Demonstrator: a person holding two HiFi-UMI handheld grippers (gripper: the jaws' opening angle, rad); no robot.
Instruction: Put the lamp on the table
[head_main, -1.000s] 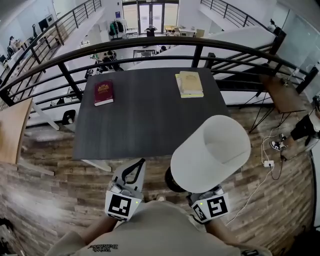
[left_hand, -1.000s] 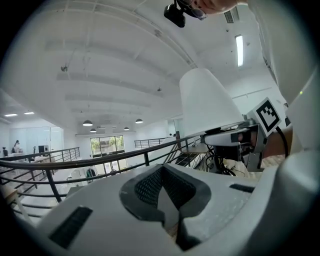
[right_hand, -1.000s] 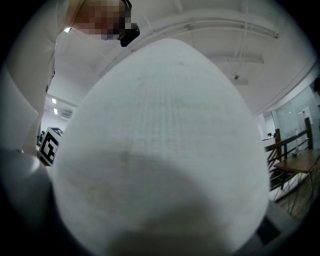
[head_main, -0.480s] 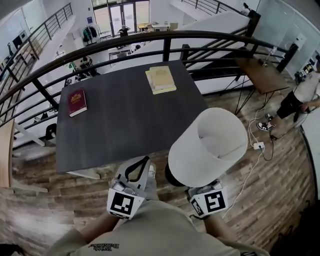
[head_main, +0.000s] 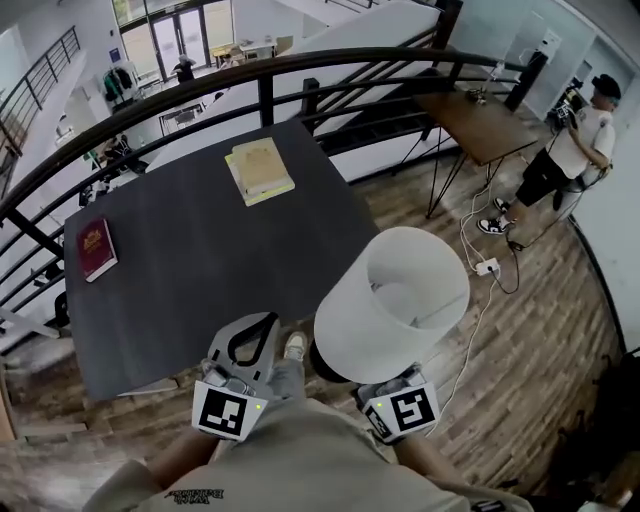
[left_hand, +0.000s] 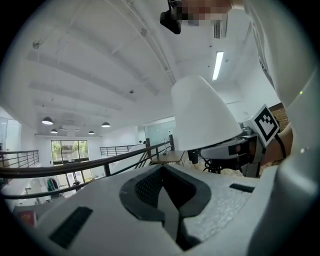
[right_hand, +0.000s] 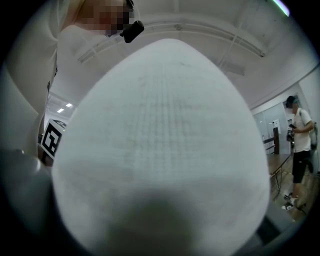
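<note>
Head view: right gripper (head_main: 388, 395) holds tilted lamp (head_main: 390, 300) near table (head_main: 200, 250).

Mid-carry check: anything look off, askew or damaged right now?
Nothing damaged or spilled. The lamp, held in the right gripper, hangs over the floor beside the table, its shade seemingly tipped, though the wide lens may exaggerate that. The red book and the stacked books lie flat.

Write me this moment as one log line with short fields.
right tongs: holding lamp | lamp: not yet on table | left tongs: shut, empty
</note>
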